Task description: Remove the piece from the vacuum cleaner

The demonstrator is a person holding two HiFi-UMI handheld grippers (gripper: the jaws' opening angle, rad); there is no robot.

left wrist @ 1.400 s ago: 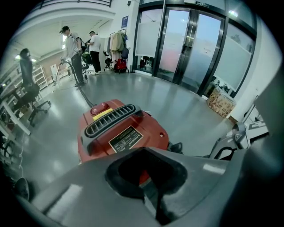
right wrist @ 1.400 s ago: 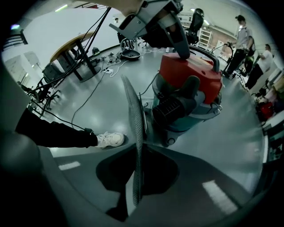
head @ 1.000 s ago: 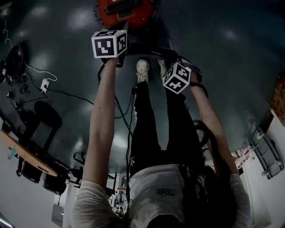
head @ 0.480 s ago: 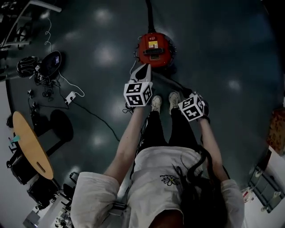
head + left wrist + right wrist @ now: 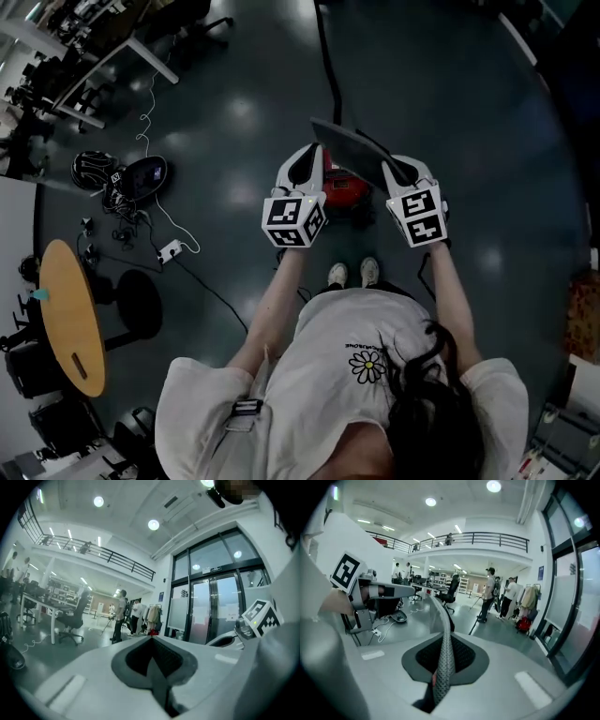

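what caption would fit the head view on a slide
Right tool holds a flat grey piece above the red vacuum cleaner on the floor, left tool alongside.

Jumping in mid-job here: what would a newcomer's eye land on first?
A flat grey panel is held up in front of the person. The right gripper is clamped on one edge and the left gripper apparently on the other. Directly below it, the red vacuum cleaner sits on the dark floor.
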